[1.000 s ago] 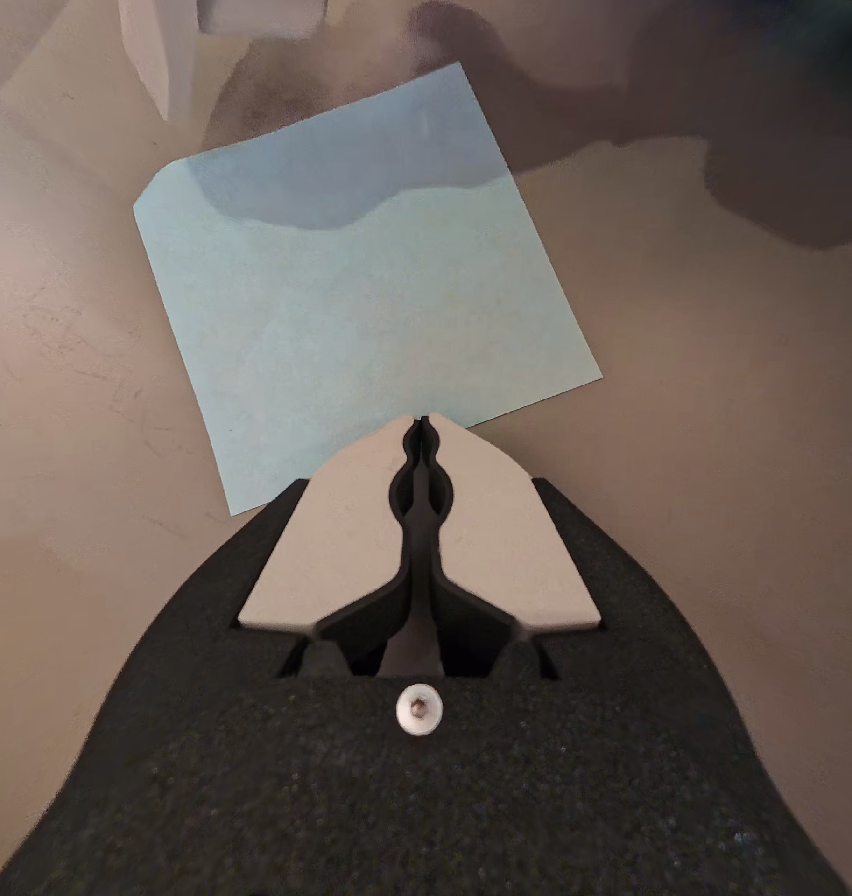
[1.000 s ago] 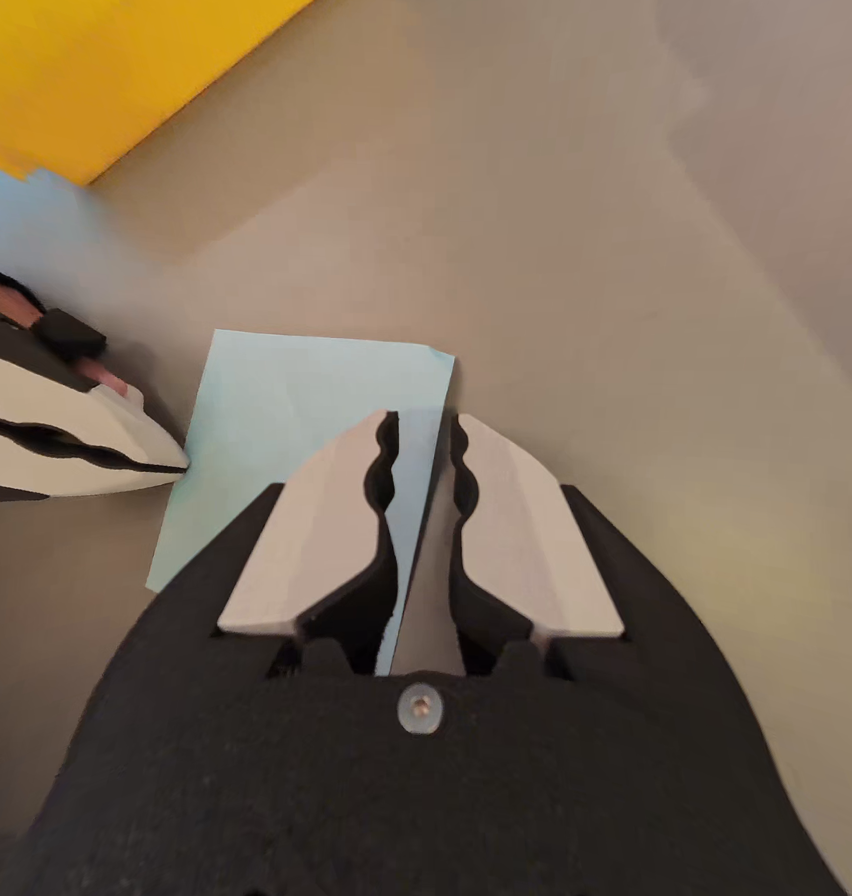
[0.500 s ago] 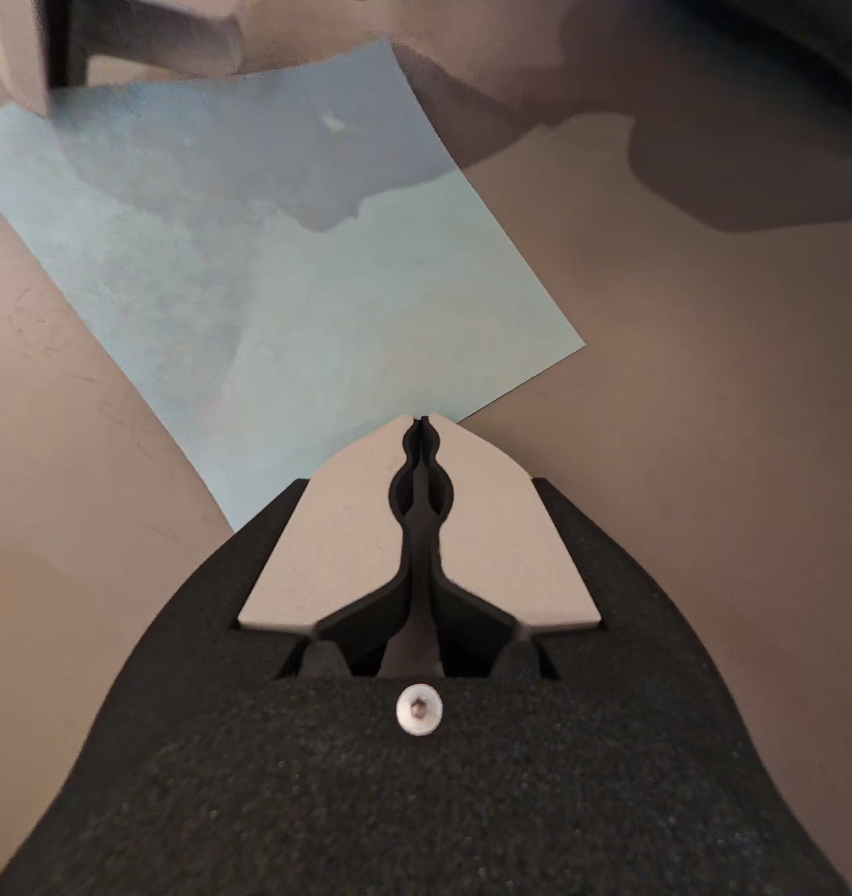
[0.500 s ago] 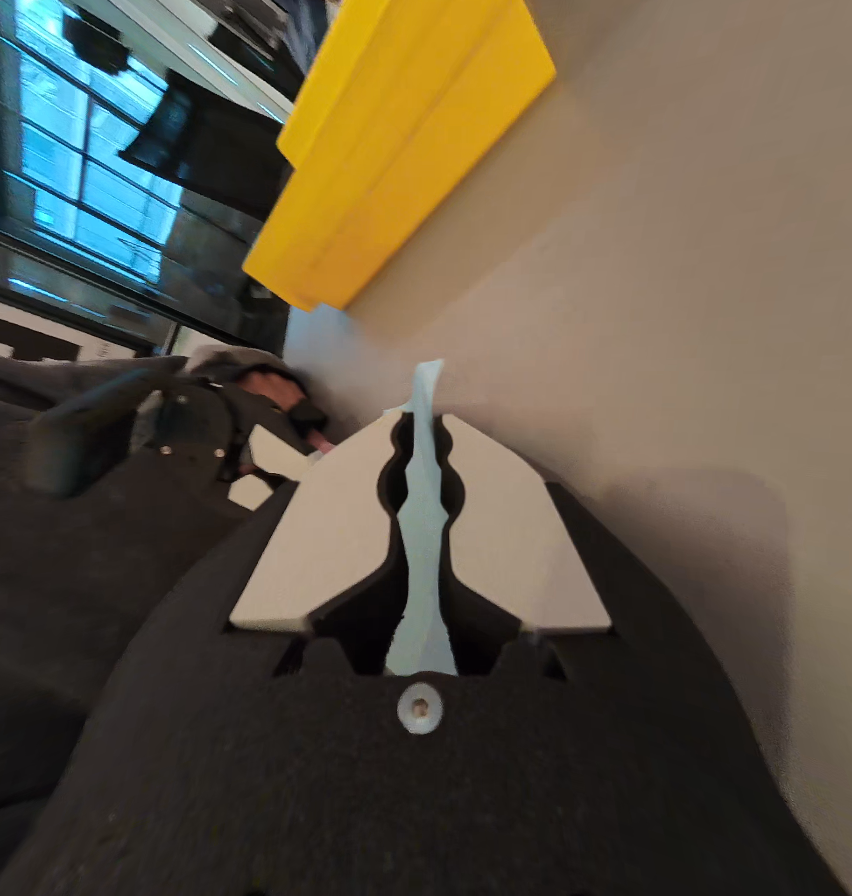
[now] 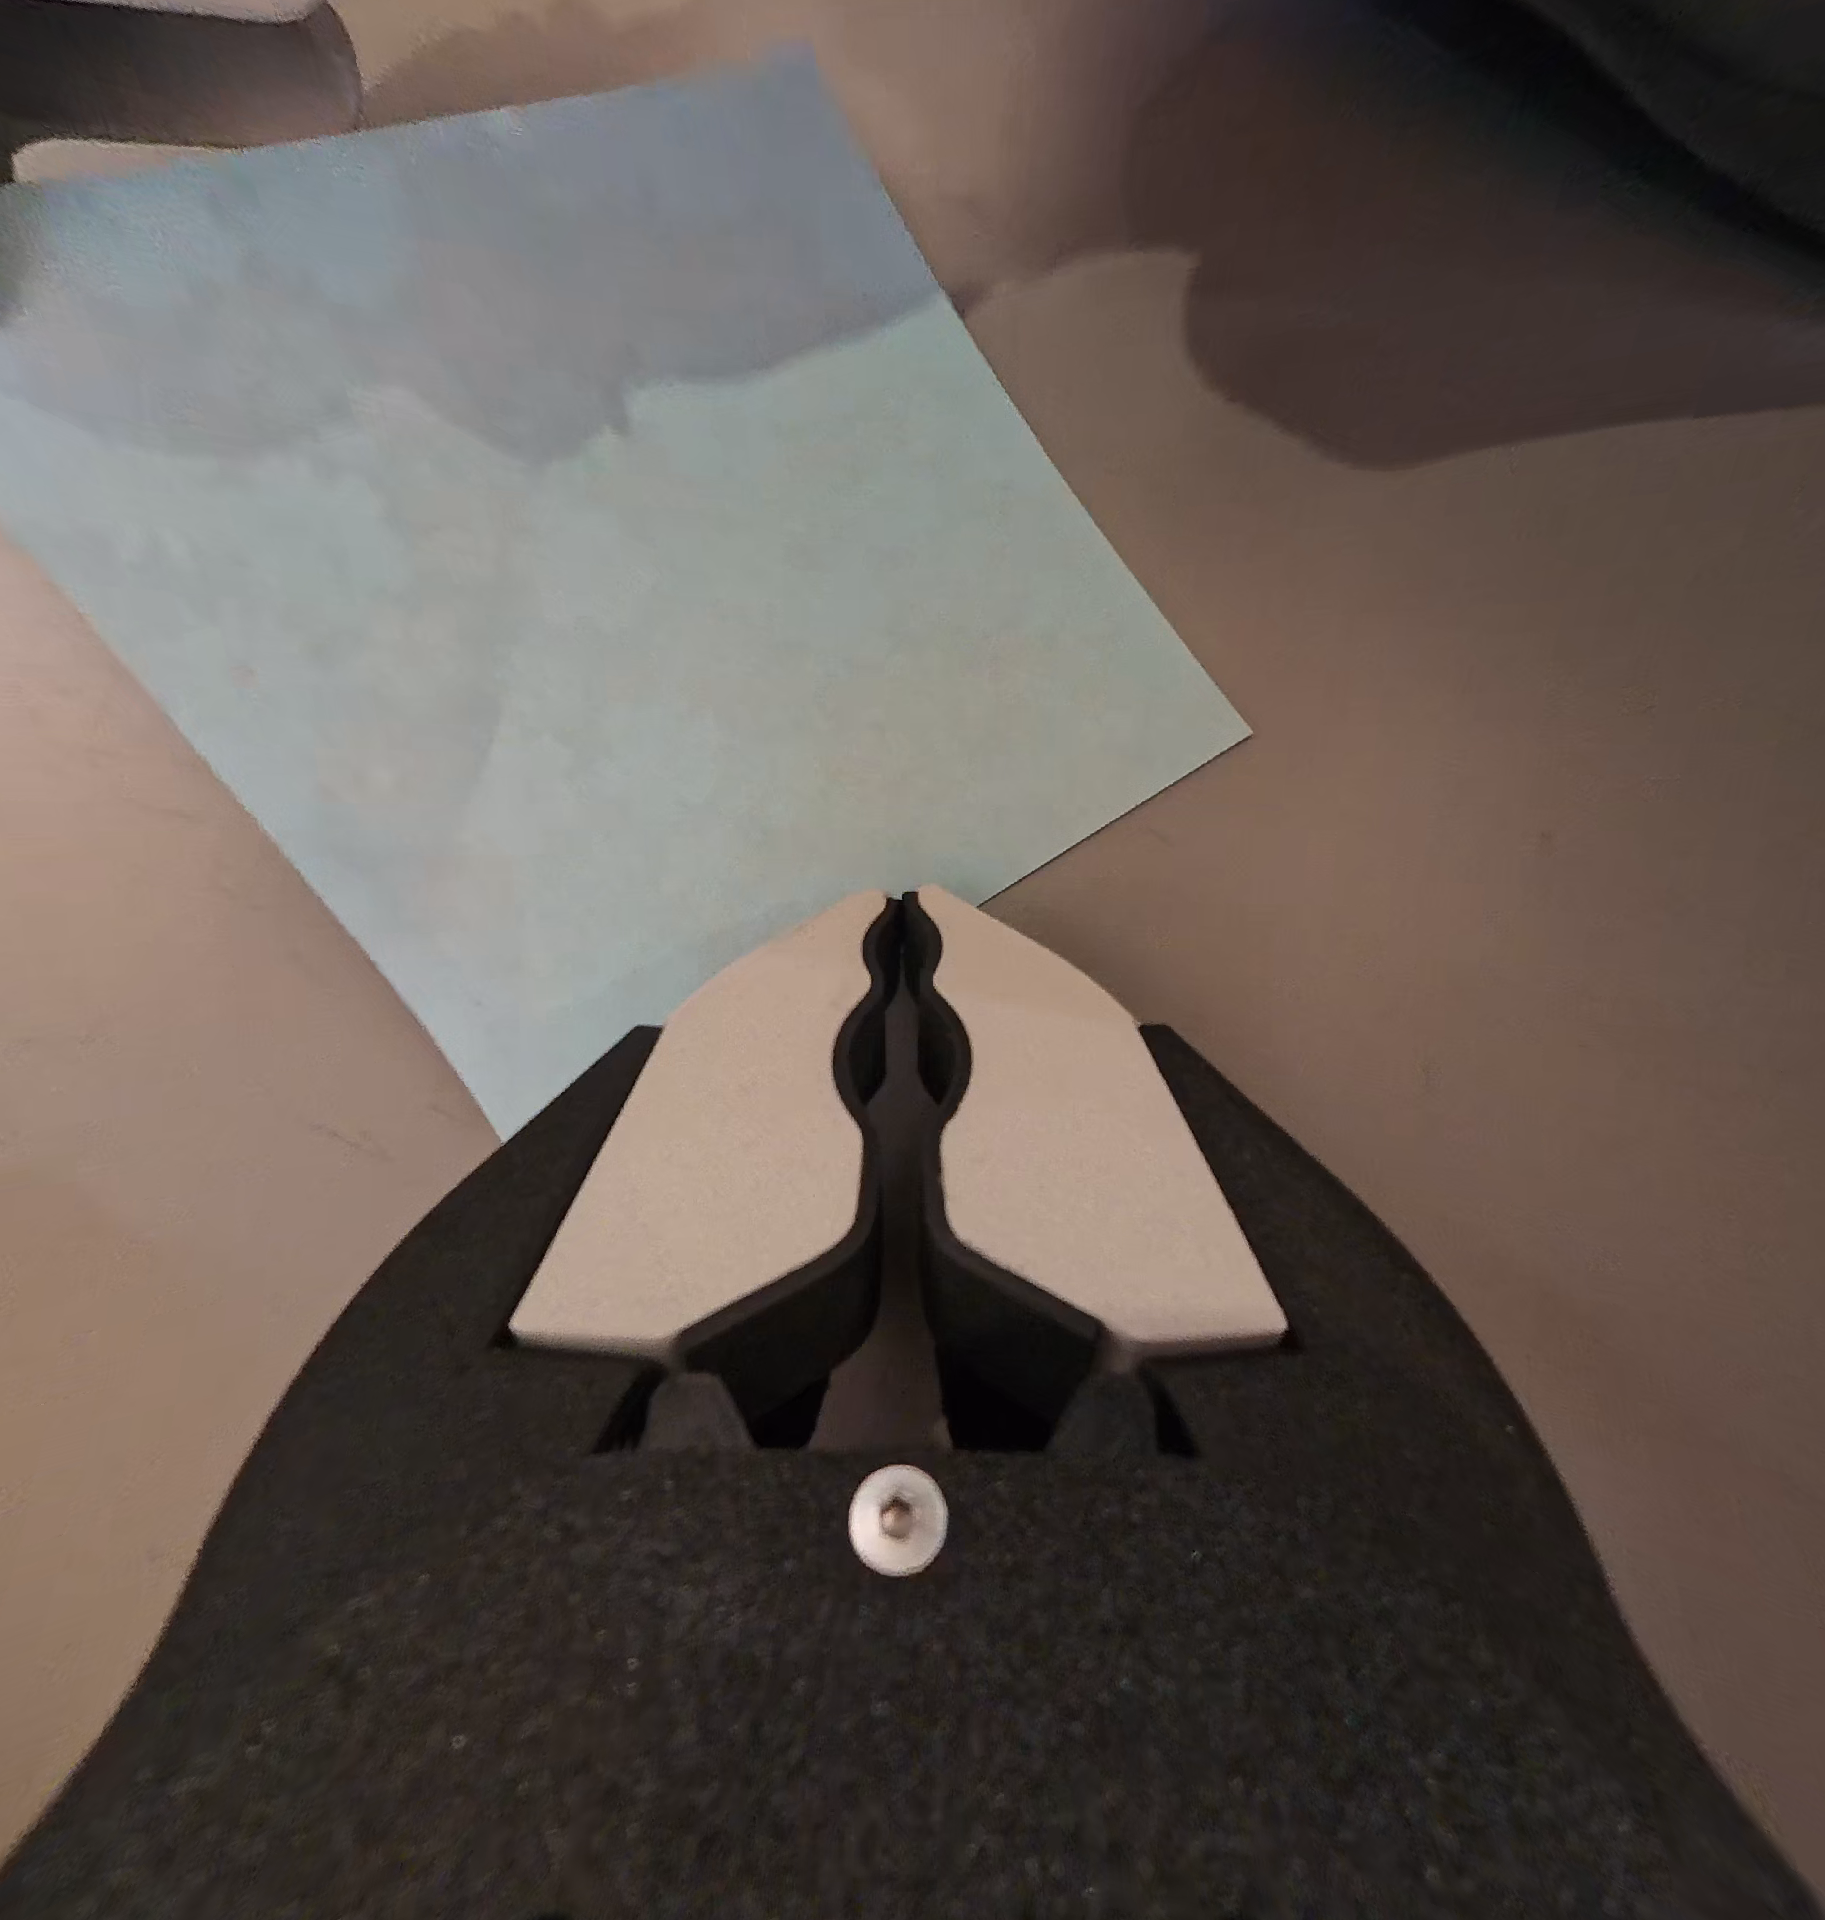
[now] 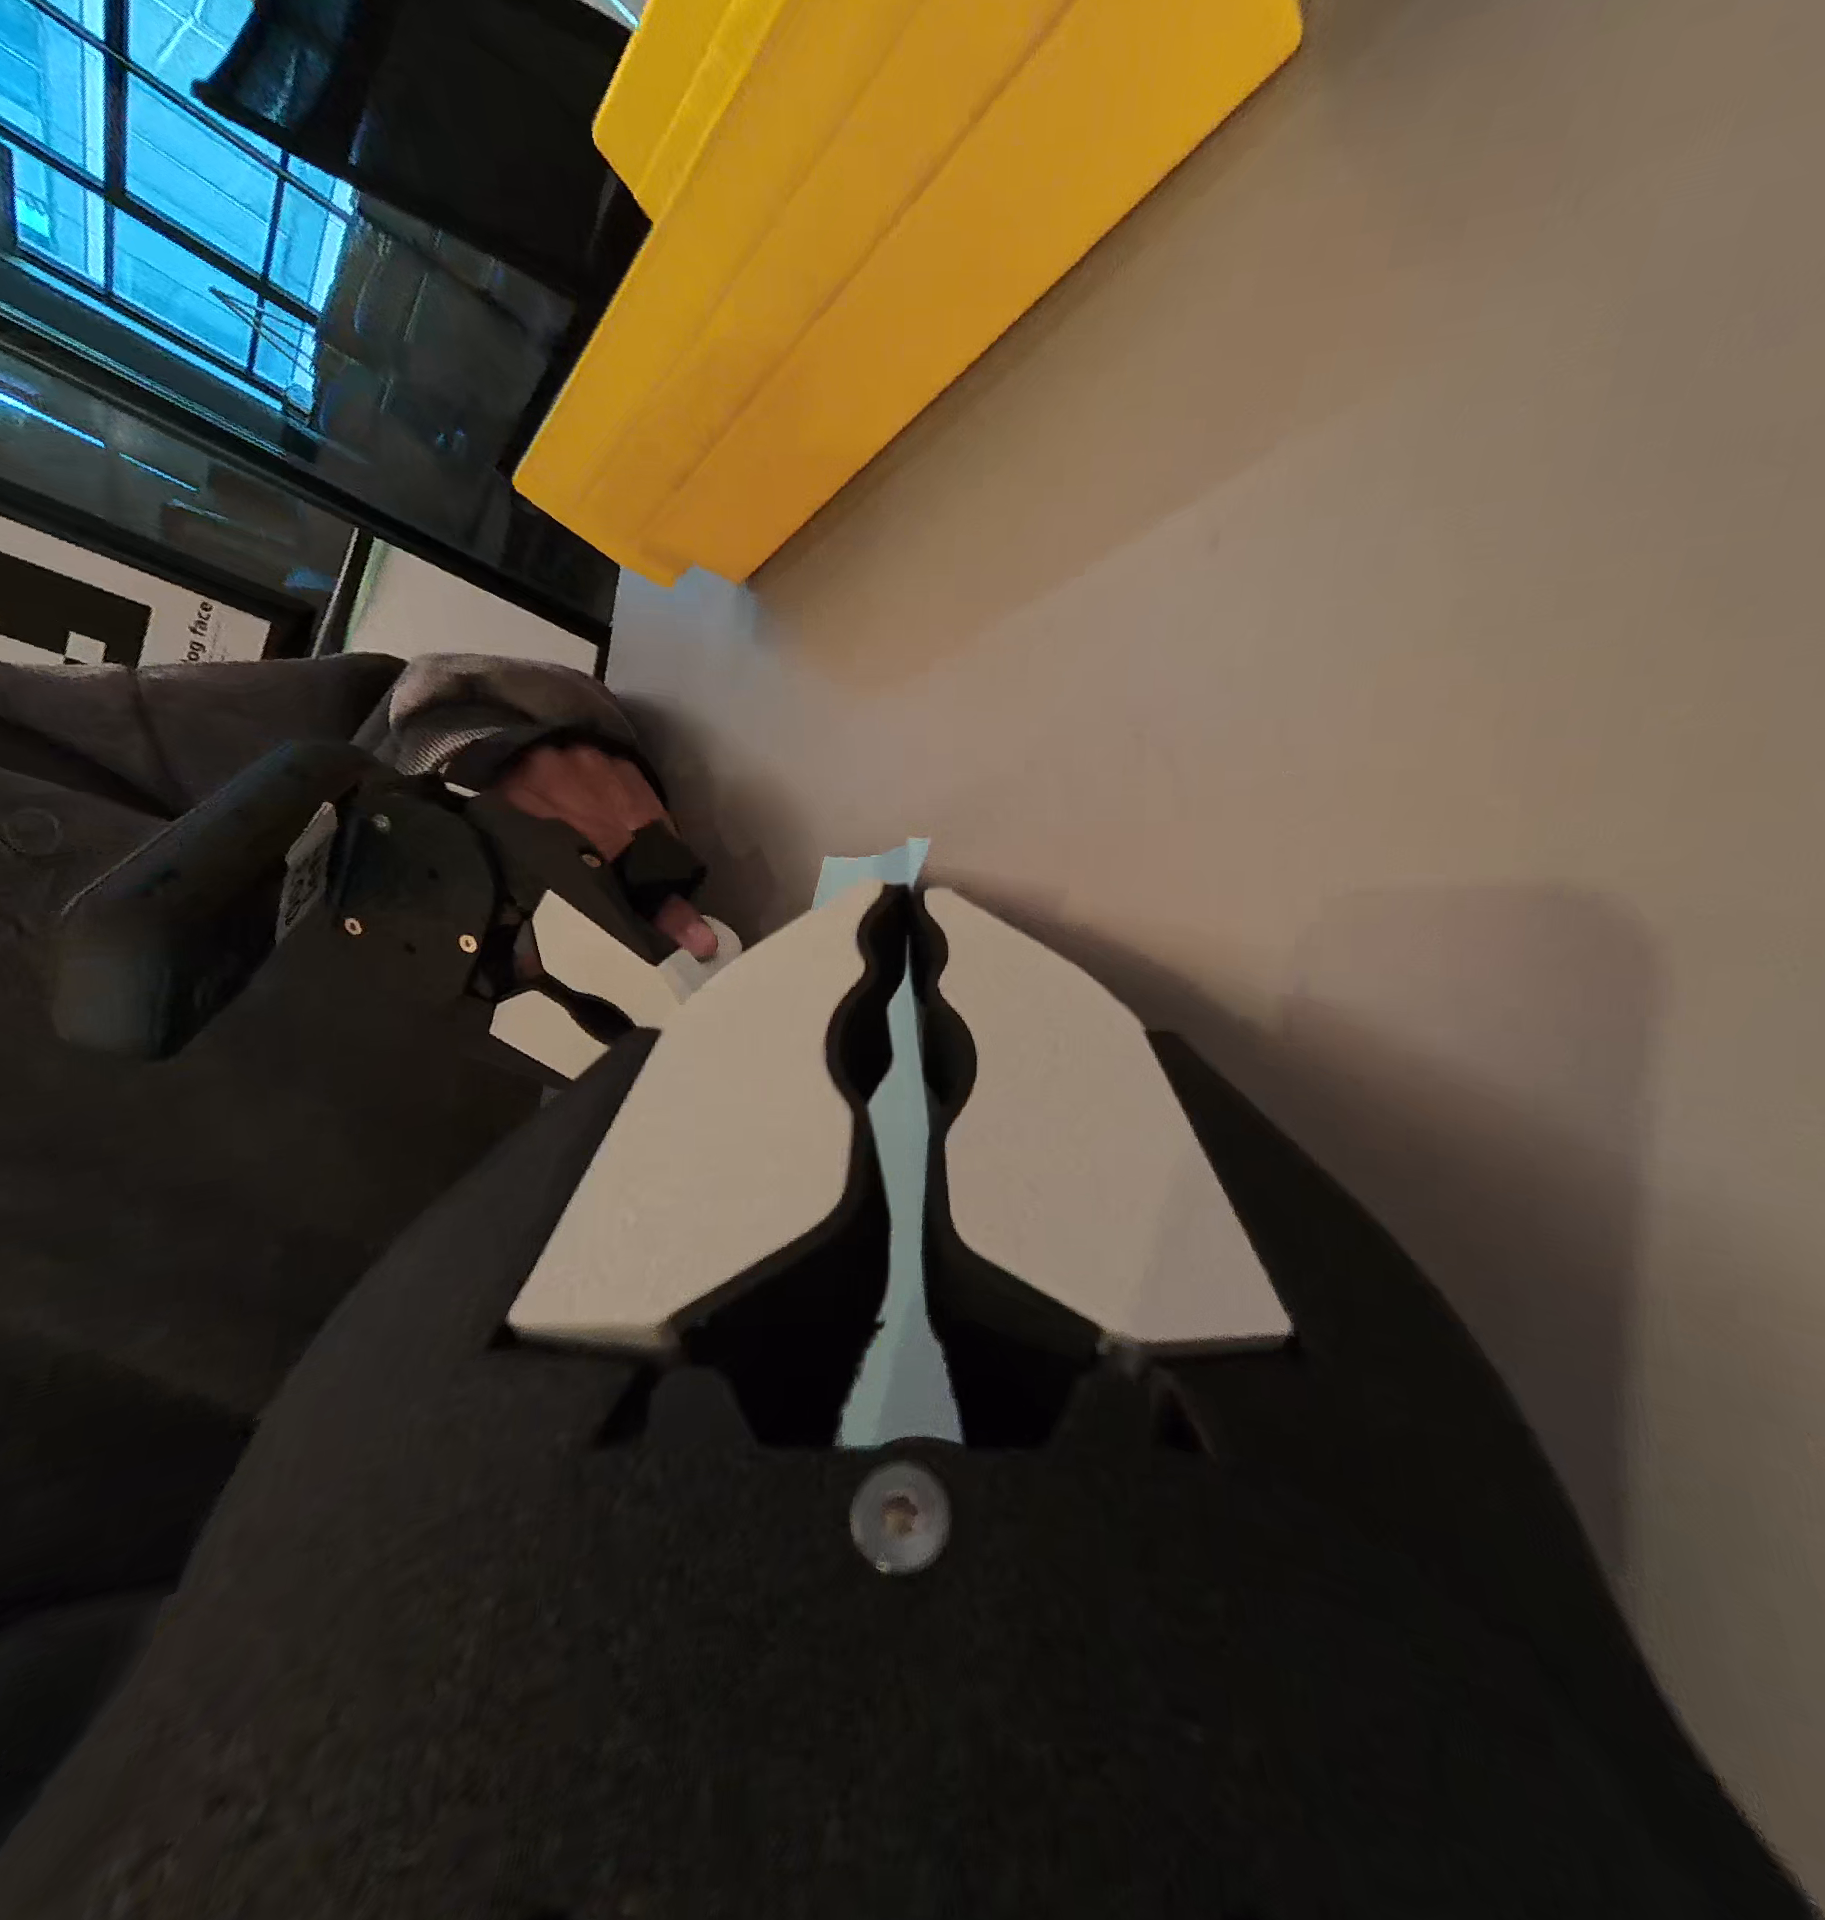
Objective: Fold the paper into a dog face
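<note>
A light blue square of paper [image 5: 575, 571] lies on the beige table [image 5: 1510, 935], and its far left part rises toward the top left corner of the left wrist view. My left gripper [image 5: 906, 896] is shut, with nothing seen between its fingers; its tips rest at the paper's near edge. My right gripper [image 6: 908, 888] is shut on the paper [image 6: 903, 1143], which runs edge-on between its fingers and sticks out past the tips. The right gripper is tilted on its side, lifted off the table. A hand [image 6: 575, 800] holds the left gripper's black body to the left.
A yellow bin [image 6: 887, 260] stands on the table [image 6: 1407, 727] beyond the paper. A window and a black-and-white sign [image 6: 56, 623] are at the far left, behind a dark sleeve. Dark shadows fall across the table at the top right of the left wrist view. Left tips to right tips: about 15 cm.
The right gripper closed on the paper's edge, then lifted and rolled onto its side, raising that part of the sheet. The left gripper stayed shut at the near edge.
</note>
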`<state>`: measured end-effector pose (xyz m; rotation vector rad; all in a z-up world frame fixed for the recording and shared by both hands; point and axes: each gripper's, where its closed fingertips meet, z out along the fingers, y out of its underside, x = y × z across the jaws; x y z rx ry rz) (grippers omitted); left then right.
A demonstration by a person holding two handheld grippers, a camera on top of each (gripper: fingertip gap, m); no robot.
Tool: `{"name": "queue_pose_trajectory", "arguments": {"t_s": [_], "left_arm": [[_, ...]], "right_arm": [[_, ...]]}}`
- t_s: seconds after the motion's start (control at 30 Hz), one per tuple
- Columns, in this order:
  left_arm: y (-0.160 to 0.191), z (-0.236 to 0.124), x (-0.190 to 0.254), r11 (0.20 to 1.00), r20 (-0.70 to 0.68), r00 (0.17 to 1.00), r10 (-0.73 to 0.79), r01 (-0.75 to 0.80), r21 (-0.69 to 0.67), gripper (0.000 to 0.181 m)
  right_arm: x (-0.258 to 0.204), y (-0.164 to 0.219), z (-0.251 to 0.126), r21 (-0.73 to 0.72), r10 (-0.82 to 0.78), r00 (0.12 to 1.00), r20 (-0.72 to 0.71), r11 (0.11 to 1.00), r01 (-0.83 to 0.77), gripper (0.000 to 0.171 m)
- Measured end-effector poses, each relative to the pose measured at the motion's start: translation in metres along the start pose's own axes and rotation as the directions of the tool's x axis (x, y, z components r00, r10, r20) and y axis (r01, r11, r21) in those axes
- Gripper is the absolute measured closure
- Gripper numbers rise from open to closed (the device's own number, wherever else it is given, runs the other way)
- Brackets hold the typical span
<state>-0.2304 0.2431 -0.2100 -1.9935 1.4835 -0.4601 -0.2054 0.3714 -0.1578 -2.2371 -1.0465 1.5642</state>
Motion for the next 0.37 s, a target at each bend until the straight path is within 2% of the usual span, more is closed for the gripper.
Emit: {"name": "queue_pose_trajectory", "arguments": {"t_s": [0.13,0.23,0.3,0.37], "left_arm": [[0.0,0.0,0.0,1.0,-0.005,1.0,-0.002,0.002,0.002,0.181],[0.0,0.0,0.0,1.0,-0.016,1.0,-0.024,0.024,0.006,0.181],[0.0,0.0,0.0,0.999,-0.026,0.999,-0.04,0.04,0.008,0.181],[0.0,0.0,0.0,0.999,-0.032,0.998,-0.048,0.049,0.01,0.181]], "right_arm": [[-0.001,-0.005,-0.008,0.029,-0.031,0.999,-0.024,0.999,0.032,0.171],[-0.009,-0.003,-0.011,0.005,-0.199,0.974,-0.112,0.98,0.2,0.171],[-0.02,0.007,-0.01,-0.072,-0.383,0.902,-0.198,0.924,0.377,0.171],[-0.029,0.026,-0.007,-0.208,-0.588,0.763,-0.269,0.809,0.55,0.171]]}}
